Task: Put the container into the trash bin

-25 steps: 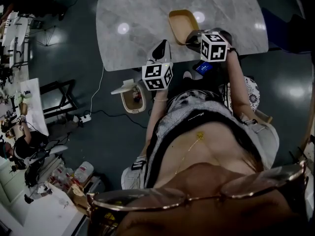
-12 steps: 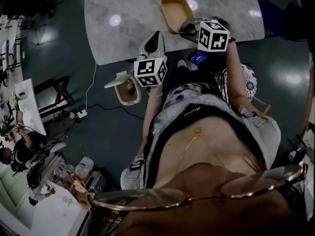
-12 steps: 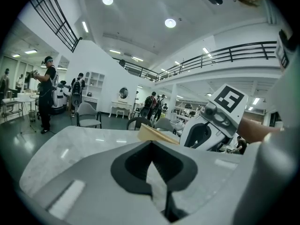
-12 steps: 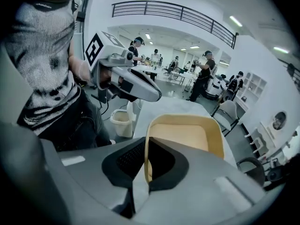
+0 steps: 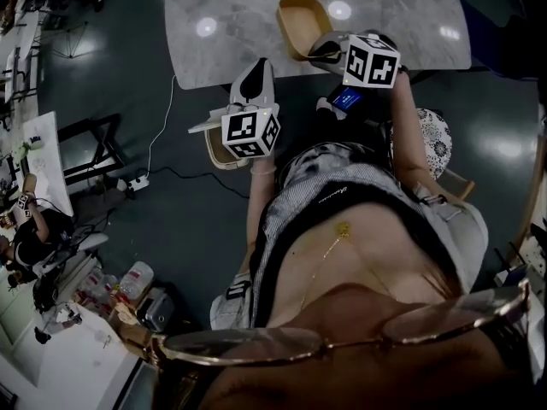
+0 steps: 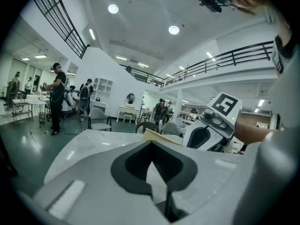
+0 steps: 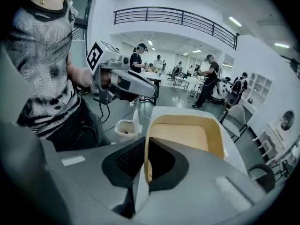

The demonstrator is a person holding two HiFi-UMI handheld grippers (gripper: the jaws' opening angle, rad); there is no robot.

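Observation:
A tan, shallow container (image 5: 301,22) lies near the front edge of the marble table (image 5: 239,15). My right gripper (image 5: 323,51) is shut on the container's near rim; in the right gripper view the rim (image 7: 146,161) sits between the jaws of my right gripper (image 7: 142,170). The cream trash bin (image 7: 124,128) stands on the floor left of the table, its lid (image 5: 208,126) open. My left gripper (image 5: 254,77) hovers at the table edge above the bin (image 5: 214,148), shut and empty. In the left gripper view my left gripper (image 6: 151,150) points across the table toward the container (image 6: 158,136).
A cable (image 5: 158,135) and a power strip (image 5: 135,183) lie on the dark floor left of the bin. A blue object (image 5: 346,99) and a patterned stool (image 5: 434,143) sit under the table by my legs. Desks, chairs and people fill the room beyond.
My left gripper has drifted left, so that it now overlaps the trash bin in the head view. The right gripper stays clamped on the container's rim. The head camera has shifted slightly.

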